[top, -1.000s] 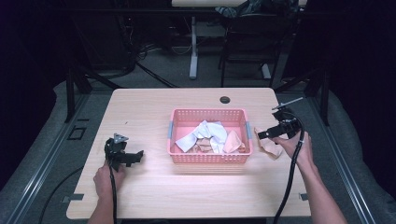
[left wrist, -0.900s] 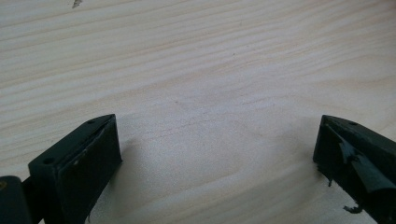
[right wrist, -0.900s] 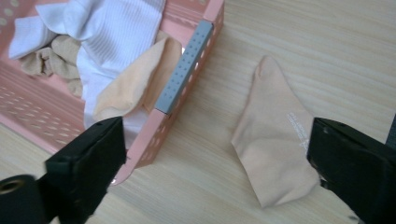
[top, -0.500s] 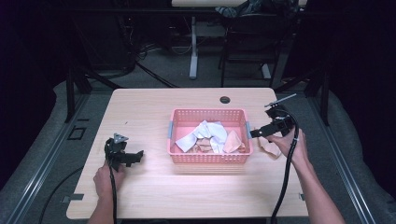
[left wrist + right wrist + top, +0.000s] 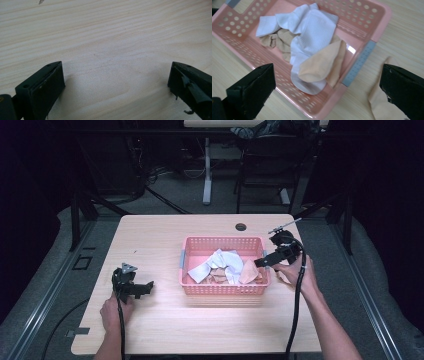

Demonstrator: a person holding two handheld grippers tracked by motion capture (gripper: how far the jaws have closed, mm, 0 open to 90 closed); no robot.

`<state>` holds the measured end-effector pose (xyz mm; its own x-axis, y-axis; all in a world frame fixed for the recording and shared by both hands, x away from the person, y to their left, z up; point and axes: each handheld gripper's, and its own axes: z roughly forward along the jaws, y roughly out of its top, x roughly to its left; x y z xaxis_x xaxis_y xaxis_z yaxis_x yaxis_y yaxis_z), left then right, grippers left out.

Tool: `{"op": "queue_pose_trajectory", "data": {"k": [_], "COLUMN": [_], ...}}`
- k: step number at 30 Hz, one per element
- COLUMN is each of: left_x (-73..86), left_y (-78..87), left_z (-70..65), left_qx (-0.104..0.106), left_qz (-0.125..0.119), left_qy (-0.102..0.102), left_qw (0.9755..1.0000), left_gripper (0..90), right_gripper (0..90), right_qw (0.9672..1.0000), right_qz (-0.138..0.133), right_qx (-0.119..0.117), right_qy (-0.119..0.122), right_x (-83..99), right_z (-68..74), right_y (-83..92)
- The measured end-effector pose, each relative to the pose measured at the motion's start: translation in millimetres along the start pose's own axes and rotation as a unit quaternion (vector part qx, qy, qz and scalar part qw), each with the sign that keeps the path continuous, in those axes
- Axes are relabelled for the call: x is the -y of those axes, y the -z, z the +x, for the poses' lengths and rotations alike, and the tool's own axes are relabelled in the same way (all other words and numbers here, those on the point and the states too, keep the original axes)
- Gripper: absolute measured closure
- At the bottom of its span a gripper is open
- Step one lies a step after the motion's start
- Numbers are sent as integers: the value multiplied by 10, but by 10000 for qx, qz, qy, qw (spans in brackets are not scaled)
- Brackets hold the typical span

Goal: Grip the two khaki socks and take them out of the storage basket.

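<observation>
A pink perforated basket (image 5: 222, 240) stands mid-table and holds a white sock (image 5: 222, 260) and a tan sock (image 5: 247, 272). My right gripper (image 5: 258, 262) hovers at the basket's right end, pointing left over it. Its jaws have just been opening and now stand open with nothing between them. From the right gripper (image 5: 327, 72) I look down on the basket (image 5: 237, 22), the white sock (image 5: 312, 32), a tan sock (image 5: 322, 65) draped over it, and another tan sock (image 5: 379, 105) on the table outside the rim. My left gripper (image 5: 146, 286) rests left of the basket, open (image 5: 115, 68) over bare wood.
The wooden table (image 5: 150, 245) has a black cable hole (image 5: 241, 226) near its far edge. Darker tan socks (image 5: 279, 40) lie bunched under the white one. Table legs and chairs stand on the dark floor beyond the far edge.
My right gripper has moved left and slightly up, from beside the basket's right end to over its rim. My left gripper has stayed put.
</observation>
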<state>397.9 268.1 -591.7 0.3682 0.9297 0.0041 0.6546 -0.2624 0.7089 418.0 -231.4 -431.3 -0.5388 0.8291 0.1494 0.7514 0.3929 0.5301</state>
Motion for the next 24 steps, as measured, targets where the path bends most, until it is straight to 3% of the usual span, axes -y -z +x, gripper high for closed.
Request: {"op": "queue_pose_trajectory", "data": {"k": [7, 15, 24], "left_x": [0, 0, 0], "left_y": [0, 0, -1], "left_z": [0, 0, 0], "left_qx": [1, 0, 1], "left_qz": [0, 0, -3], "left_qy": [1, 8, 5], "left_qw": [10000, 10000, 10000], "left_gripper": [3, 3, 3], "right_gripper": [78, 210, 293], "right_qw": [9995, 9981, 9971], "right_qz": [185, 507, 751], "right_qx": [-149, -322, -135], "right_qy": [190, 111, -42], "right_x": [-67, -59, -27], "right_z": [144, 167, 159], "right_y": [-178, -474, -634]}}
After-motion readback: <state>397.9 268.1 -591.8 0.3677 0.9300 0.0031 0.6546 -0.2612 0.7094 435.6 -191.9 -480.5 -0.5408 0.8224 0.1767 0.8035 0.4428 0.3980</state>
